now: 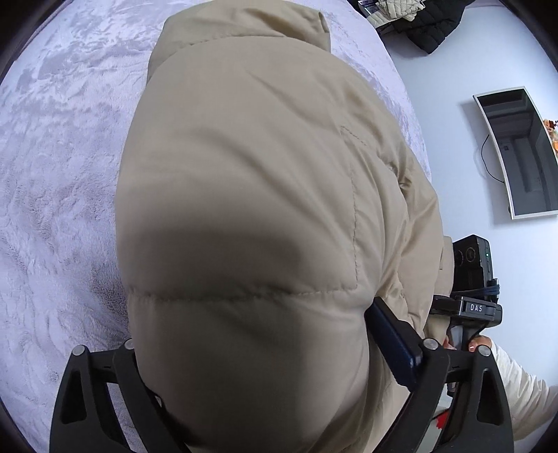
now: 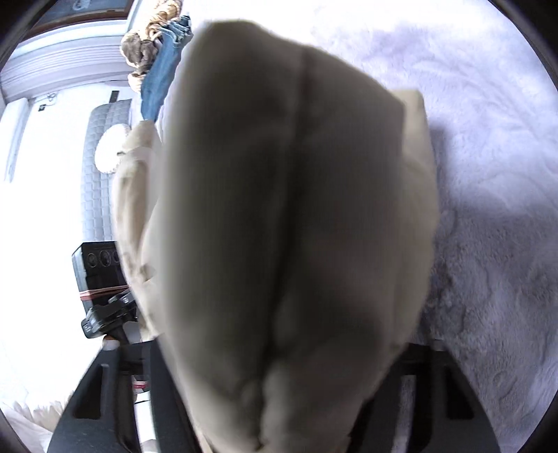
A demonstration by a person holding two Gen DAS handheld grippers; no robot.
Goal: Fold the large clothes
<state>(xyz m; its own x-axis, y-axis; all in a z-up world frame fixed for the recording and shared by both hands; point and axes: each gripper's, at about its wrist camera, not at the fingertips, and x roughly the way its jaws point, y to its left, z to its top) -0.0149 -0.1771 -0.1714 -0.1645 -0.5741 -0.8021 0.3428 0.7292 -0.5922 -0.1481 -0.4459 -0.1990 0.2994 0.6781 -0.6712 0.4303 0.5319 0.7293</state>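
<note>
Left gripper (image 1: pixel 275 376) has a thick fold of the beige puffer jacket (image 1: pixel 265 181) bulging between its spread black fingers (image 1: pixel 394 345), clamped on the padding. Right gripper (image 2: pixel 279 400) likewise has the jacket (image 2: pixel 289 216) bunched between its fingers, fabric filling most of the view; fingertips hidden, but it looks clamped on it. Jacket is lifted above the lilac fleece blanket (image 1: pixel 59 167), its far end draping down toward it. Each view shows the other gripper just beside the jacket. Far right: wall monitor (image 1: pixel 519 153), dark quilted coat (image 1: pixel 432 24). Far left: hanging jeans (image 2: pixel 164 69).
</note>
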